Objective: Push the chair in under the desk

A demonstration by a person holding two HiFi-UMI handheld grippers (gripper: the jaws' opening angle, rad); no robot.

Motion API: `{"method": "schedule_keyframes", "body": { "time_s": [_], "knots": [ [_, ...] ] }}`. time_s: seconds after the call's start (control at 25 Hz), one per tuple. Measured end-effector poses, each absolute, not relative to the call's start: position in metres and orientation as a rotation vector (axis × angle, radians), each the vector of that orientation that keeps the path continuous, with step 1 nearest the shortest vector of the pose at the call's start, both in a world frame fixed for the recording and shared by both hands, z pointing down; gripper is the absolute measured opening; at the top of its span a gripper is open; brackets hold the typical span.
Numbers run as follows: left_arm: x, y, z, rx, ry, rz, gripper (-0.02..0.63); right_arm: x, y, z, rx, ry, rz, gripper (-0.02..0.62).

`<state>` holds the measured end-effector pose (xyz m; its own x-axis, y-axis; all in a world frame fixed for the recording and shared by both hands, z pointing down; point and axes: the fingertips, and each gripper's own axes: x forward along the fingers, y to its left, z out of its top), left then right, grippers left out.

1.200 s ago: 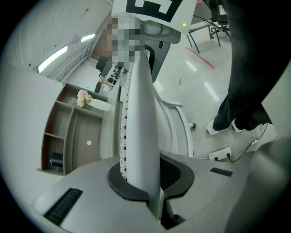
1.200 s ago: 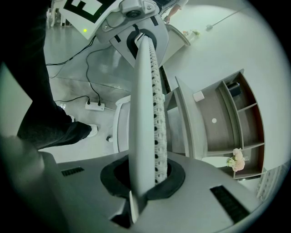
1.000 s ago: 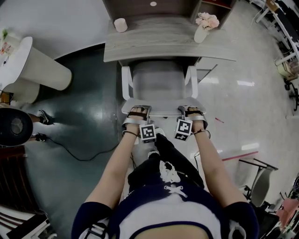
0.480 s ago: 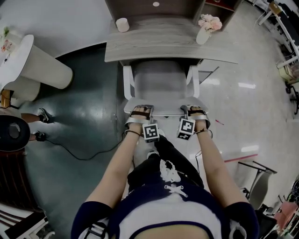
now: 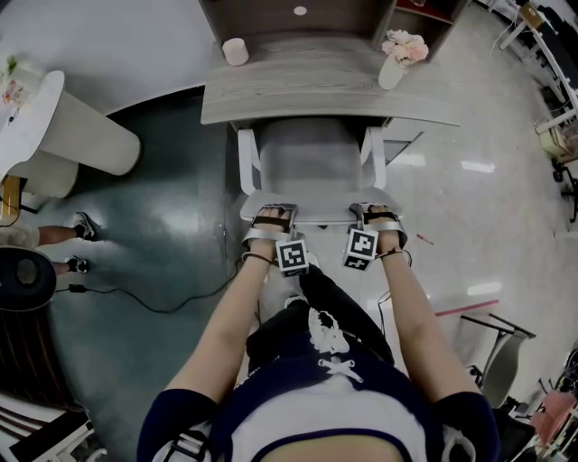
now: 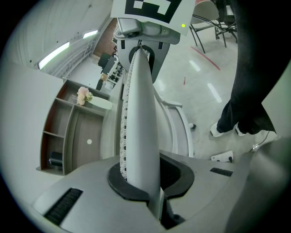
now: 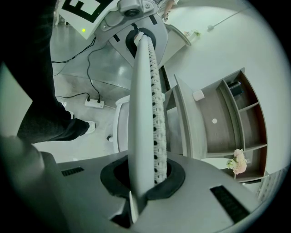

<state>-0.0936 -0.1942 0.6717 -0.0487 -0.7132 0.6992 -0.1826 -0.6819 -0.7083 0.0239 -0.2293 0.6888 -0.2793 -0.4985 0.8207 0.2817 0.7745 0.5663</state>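
the floor (image 5: 163, 226) is the biggest thing here, dark green on the left and pale and shiny on the right. at the top stands the grey wooden tabletop (image 5: 307, 86), with a brown shelf (image 5: 271, 13) behind it. the chair (image 5: 312, 162) is grey with white arms. it sits right in front of the tabletop, in the middle. the front of its seat is tucked under the tabletop edge, and its back sticks out toward the person. a round white table (image 5: 72, 131) stands far off to the left.

the person's two bare arms reach out to the top of the chair back. the left gripper (image 5: 274, 217) is closed tight on the left part of that top edge. the right gripper (image 5: 379, 215) is closed tight on the right part. in each gripper view the thin edge of the chair back, with its mesh, runs straight up between the two jaws, and the black pads press on it.

a white vase (image 5: 397, 56) with pink flowers stands on the right end of the tabletop. a small white cup (image 5: 236, 51) stands on the left end. a thin black cable (image 5: 153, 302) lies on the dark floor.
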Motion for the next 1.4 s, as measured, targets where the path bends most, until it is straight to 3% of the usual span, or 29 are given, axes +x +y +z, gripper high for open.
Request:
{"method": "schedule_keyframes", "body": {
  "time_s": [1.4],
  "knots": [
    [-0.106,-0.218,0.668,-1.797,0.908,-1.82,0.023,0.016,-0.256,0.687,0.178,-1.696,-0.782,0.014]
  ]
}}
